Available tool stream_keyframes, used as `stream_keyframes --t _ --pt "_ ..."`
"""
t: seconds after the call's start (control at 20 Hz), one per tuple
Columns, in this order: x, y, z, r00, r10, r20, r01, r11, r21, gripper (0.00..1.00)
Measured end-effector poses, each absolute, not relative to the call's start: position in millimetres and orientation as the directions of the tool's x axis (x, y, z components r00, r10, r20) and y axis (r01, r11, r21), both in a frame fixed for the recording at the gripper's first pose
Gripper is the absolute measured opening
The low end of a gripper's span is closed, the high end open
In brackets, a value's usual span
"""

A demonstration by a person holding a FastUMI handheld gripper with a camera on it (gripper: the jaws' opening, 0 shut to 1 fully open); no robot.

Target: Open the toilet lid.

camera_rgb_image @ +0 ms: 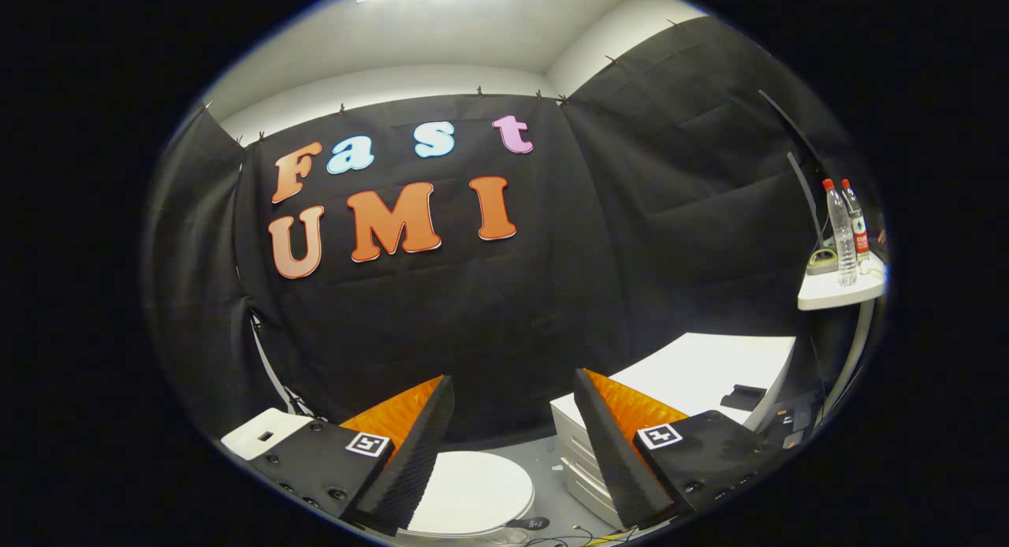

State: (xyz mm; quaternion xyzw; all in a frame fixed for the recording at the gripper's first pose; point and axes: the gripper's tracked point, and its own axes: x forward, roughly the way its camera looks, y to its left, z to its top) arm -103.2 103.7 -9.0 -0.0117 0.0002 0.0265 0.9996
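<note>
This was a recording booth, not a real bathroom: black cloth was clipped up as walls under a plain white ceiling, a toilet stood beside white drawers, and two water bottles sat on a desk.

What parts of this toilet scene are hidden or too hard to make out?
- Toilet lid: near side hidden behind the open hand-held gripper; hinge cannot be made out.
- White drawer cabinet: front partly hidden by one finger.
- Bottles on the side table: too small for detail.
</note>
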Motion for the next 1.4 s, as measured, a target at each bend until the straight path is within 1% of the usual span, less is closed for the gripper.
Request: stream_keyframes --t 0.45,0.65,0.8,1.15,1.4 --pt "-80 113 -127 0.989 0.025 -0.143 -0.018 0.999 0.048 0.98" --pt "-74 115 -179 0.977 0.013 -0.213 0.015 0.992 0.129 0.99" --pt "-70 108 -219 0.966 -0.026 -0.257 0.068 0.985 0.157 0.98" --pt "-70 86 -320 0.908 -0.107 -0.405 0.199 0.960 0.194 0.99" --pt "-70 51 -364 0.867 -0.173 -0.467 0.309 0.923 0.231 0.99"
